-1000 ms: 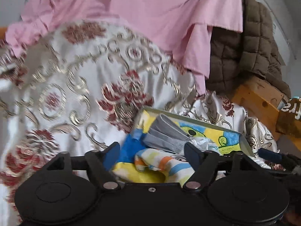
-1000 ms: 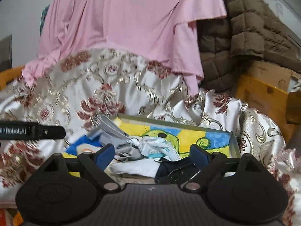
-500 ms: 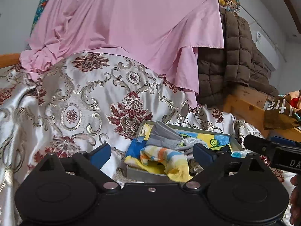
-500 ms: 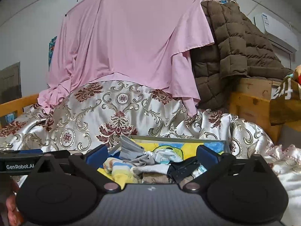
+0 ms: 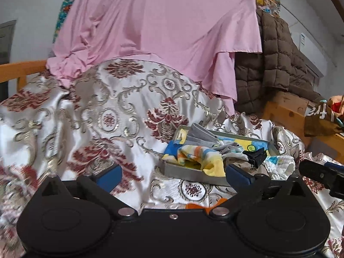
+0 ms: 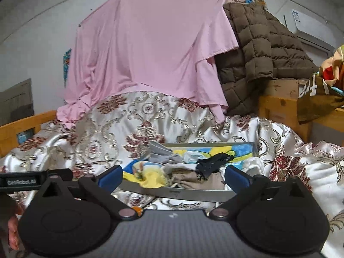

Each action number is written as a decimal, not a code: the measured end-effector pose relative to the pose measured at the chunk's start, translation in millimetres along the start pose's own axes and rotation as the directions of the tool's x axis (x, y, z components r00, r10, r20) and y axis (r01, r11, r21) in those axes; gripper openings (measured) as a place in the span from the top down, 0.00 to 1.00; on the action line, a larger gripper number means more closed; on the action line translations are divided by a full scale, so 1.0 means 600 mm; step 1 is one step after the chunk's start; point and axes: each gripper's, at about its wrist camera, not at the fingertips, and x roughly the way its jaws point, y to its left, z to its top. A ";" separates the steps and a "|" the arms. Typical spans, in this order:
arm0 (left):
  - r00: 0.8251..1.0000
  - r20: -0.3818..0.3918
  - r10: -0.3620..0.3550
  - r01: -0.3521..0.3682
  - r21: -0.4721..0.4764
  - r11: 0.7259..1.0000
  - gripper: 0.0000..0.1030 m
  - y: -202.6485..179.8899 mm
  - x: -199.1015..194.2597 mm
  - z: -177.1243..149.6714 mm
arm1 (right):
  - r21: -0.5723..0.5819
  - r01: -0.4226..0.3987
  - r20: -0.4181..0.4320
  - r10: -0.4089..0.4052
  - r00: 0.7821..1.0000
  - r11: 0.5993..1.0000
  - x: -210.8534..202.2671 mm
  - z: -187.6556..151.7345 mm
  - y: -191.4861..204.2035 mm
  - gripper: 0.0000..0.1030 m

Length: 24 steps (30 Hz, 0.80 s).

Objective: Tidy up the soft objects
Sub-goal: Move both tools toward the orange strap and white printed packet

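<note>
A shallow grey tray [image 5: 185, 175] with a cartoon-printed bottom lies on the flowered satin bedspread [image 5: 120, 116]. Small soft pieces are heaped in it: a yellow, orange and blue striped cloth [image 5: 197, 154], a grey cloth [image 5: 200, 136], a black piece [image 5: 255, 155] and a white quilted piece [image 5: 279, 165]. My left gripper [image 5: 173, 175] hovers short of the tray's near left corner, its jaws opening, with nothing between them. In the right wrist view my right gripper [image 6: 173, 175] stands open before the tray's [image 6: 176, 192] near rim, holding nothing. The striped cloth [image 6: 150, 174] and black piece [image 6: 212, 163] lie beyond it.
A pink sheet [image 5: 163, 28] hangs behind the bedspread, with a brown quilted jacket [image 5: 271, 64] to its right. Wooden furniture [image 6: 277, 107] carries a heap of coloured cloth [image 6: 322, 81] on the right. A wooden rail [image 6: 19, 126] runs at the left. A hand [image 6: 13, 232] shows at the lower left.
Both grippers have drawn back from the tray, which now looks smaller and farther off. Their jaws stand wider than a second ago. More of the room shows above the bedspread.
</note>
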 end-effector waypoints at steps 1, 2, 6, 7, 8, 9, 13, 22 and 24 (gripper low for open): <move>1.000 0.001 0.009 -0.009 -0.002 1.000 0.01 -0.001 -0.010 -0.002 | -0.012 -0.009 0.002 0.009 1.000 1.000 -0.009 0.001 0.005 0.00; 1.000 0.004 0.019 -0.019 -0.003 1.000 0.01 -0.004 -0.023 -0.005 | -0.024 -0.016 0.006 0.016 1.000 1.000 -0.023 0.002 0.009 0.00; 0.999 -0.003 0.049 -0.049 -0.030 0.998 0.01 -0.009 -0.076 -0.013 | -0.042 -0.036 0.014 0.037 0.999 0.998 -0.067 0.009 0.029 0.00; 0.998 -0.006 0.056 -0.056 -0.037 0.998 0.01 -0.010 -0.088 -0.014 | -0.044 -0.038 0.016 0.039 0.999 0.998 -0.081 0.010 0.032 0.00; 0.998 -0.005 0.062 -0.062 -0.042 0.997 0.01 -0.012 -0.100 -0.015 | -0.044 -0.038 0.017 0.039 0.999 0.998 -0.089 0.011 0.036 0.00; 0.998 -0.005 0.065 -0.065 -0.046 0.997 0.01 -0.012 -0.113 -0.016 | -0.043 -0.040 0.017 0.040 0.999 0.998 -0.102 0.011 0.039 0.00; 0.997 -0.005 0.075 -0.075 -0.028 0.997 0.01 -0.013 -0.148 -0.024 | -0.051 -0.041 0.012 0.042 0.999 0.998 -0.140 0.002 0.051 0.00; 0.998 -0.025 0.054 -0.053 0.038 0.998 0.01 -0.013 -0.182 -0.052 | -0.047 -0.017 -0.034 0.015 0.999 0.999 -0.186 -0.032 0.065 0.00; 0.998 -0.037 0.053 -0.051 0.056 0.997 0.01 -0.014 -0.187 -0.061 | -0.044 -0.013 -0.055 0.010 0.998 0.999 -0.190 -0.043 0.065 0.00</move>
